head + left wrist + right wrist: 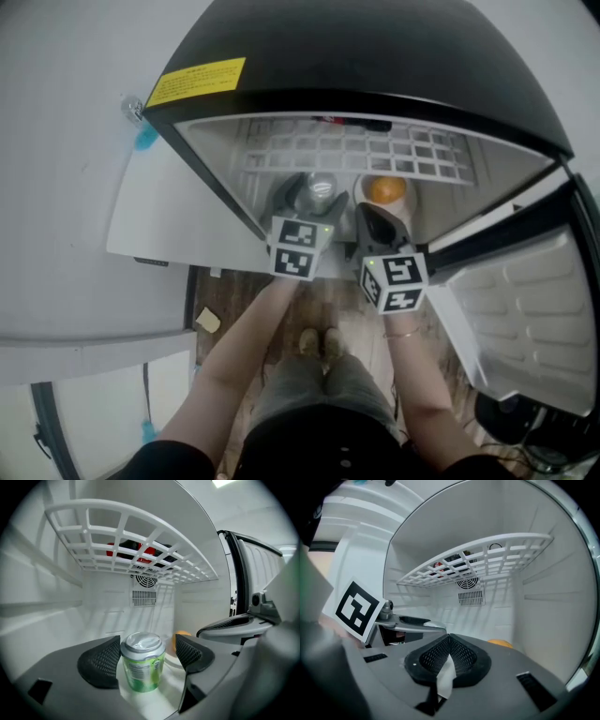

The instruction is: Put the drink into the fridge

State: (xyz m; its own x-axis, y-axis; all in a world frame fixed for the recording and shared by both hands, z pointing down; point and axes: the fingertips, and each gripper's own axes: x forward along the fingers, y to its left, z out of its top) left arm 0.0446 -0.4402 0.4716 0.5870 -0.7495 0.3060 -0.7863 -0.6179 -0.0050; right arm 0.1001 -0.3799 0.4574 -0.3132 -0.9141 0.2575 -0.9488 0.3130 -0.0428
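Observation:
A green drink can (143, 665) with a silver top (321, 187) stands upright on the fridge floor (154, 700). My left gripper (146, 657) is open around it. The left pad (101, 663) sits close against the can, and the right pad (192, 653) stands clear of it. My right gripper (449, 656) is shut just right of the left one (375, 220), inside the fridge mouth. A thin white strip shows at the seam below its pads. The right gripper (234, 625) also appears in the left gripper view.
The small fridge has a black top (375, 66) and a white wire shelf (131, 536) with a red item (126, 550) on it. An orange object (386, 190) lies on the floor at right. The open door (525, 309) hangs to the right.

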